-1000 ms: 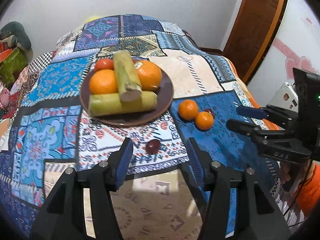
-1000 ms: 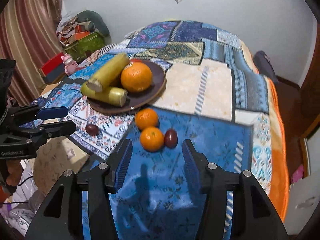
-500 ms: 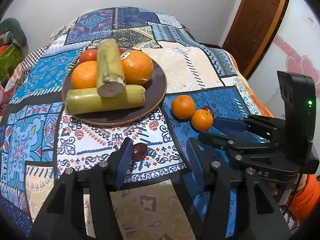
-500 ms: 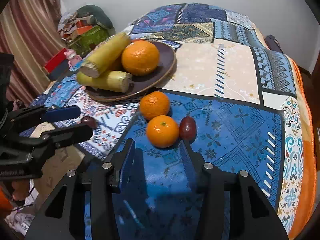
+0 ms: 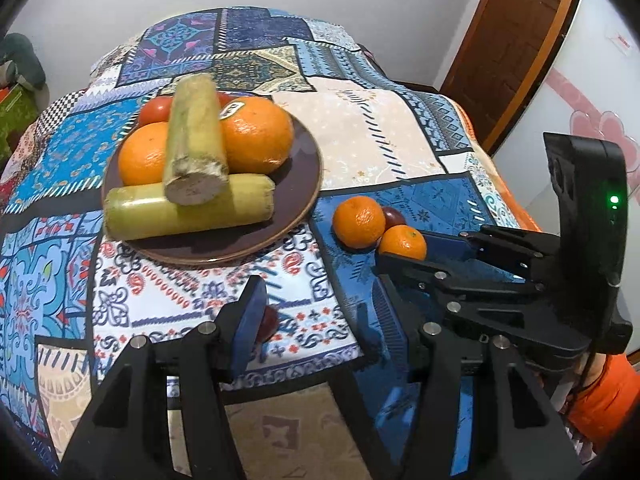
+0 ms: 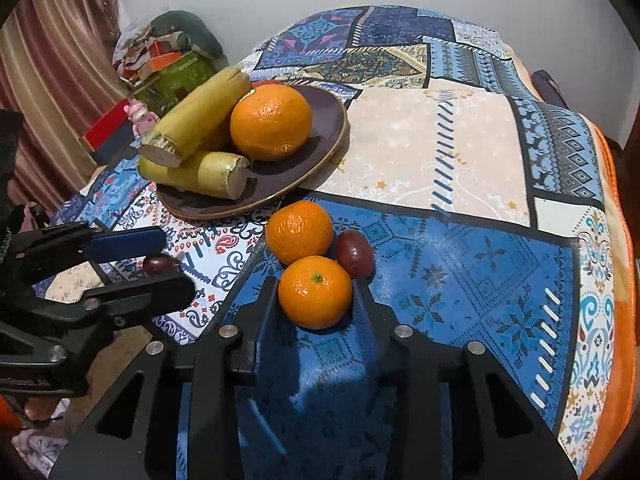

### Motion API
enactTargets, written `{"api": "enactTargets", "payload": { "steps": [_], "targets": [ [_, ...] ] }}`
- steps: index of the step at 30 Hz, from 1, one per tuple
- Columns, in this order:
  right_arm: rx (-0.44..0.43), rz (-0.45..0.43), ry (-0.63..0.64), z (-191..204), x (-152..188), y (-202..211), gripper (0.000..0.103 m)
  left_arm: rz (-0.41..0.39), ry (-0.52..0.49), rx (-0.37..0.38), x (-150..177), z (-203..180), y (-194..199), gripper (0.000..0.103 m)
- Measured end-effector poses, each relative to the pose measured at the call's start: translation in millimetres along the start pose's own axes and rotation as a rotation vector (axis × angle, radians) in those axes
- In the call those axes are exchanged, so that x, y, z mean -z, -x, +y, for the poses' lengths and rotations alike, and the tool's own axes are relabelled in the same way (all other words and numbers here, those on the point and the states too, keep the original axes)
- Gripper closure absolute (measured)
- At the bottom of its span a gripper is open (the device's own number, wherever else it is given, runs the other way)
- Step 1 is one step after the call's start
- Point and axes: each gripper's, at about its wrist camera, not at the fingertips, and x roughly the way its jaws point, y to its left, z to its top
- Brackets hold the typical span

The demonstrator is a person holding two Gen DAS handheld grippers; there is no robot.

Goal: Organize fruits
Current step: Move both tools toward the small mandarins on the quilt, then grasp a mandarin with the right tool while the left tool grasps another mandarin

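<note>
Left wrist view: the left gripper (image 5: 316, 304) hangs low over the patterned bedspread (image 5: 400, 136) w/ its jaws moderately apart; a small dark fruit (image 5: 269, 322) lies just inside its left finger, the pads not pressing on it as far as shows; the brown plate (image 5: 308, 184) beyond holds two sugarcane pieces, two big oranges and a tomato. To the right sit two mandarins w/ a second dark fruit tucked behind them, and the right gripper (image 5: 404, 246) reaches at the near mandarin (image 5: 403, 242).

Right wrist view: the right gripper's jaws are closing on the near mandarin, which sits between the pads, both sides about touching its skin (firm grip or not, can't tell); the far mandarin (image 6: 299, 232) and the second dark fruit (image 6: 354, 253) sit just behind it, touching or nearly so; the plate is well apart up-left.

Step in hand, by my reading: pick-up of loose fruit, one per gripper. Next calls for finishing the squeeze gently, lifting straight up so the neighbours don't roll, then carrying to a bare patch on the plate; the left needs to center on its fruit before closing.
</note>
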Motion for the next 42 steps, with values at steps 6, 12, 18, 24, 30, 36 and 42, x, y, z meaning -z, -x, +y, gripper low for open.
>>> {"api": "enactTargets", "payload": {
  "steps": [6,12,18,24,30,36,42],
  "targets": [
    [0.049,-0.027,-0.001,-15,1,21,0.07,-0.004,-0.027,0.007,-13,-14,-9,0.048],
    [0.074,-0.049,-0.016,-31,0,33,0.07,0.055,0.01,0.035,-27,-15,-36,0.054],
    [0.043,-0.051,-0.033,-37,0,29,0.07,0.062,-0.018,0.007,-38,-25,-51,0.058],
    [0.022,-0.051,-0.036,-37,0,28,0.07,0.072,-0.023,-0.013,-44,-27,-64,0.065],
    [0.034,-0.055,-0.038,-39,0,30,0.07,0.054,-0.035,-0.004,-43,-30,-60,0.065],
    [0.041,-0.075,-0.027,-32,-5,40,0.07,-0.002,-0.04,-0.014,-37,-27,-28,0.065],
    [0.021,-0.112,-0.018,-14,-19,46,0.07,-0.08,-0.029,-0.066,-35,-8,16,0.065]
  ]
}}
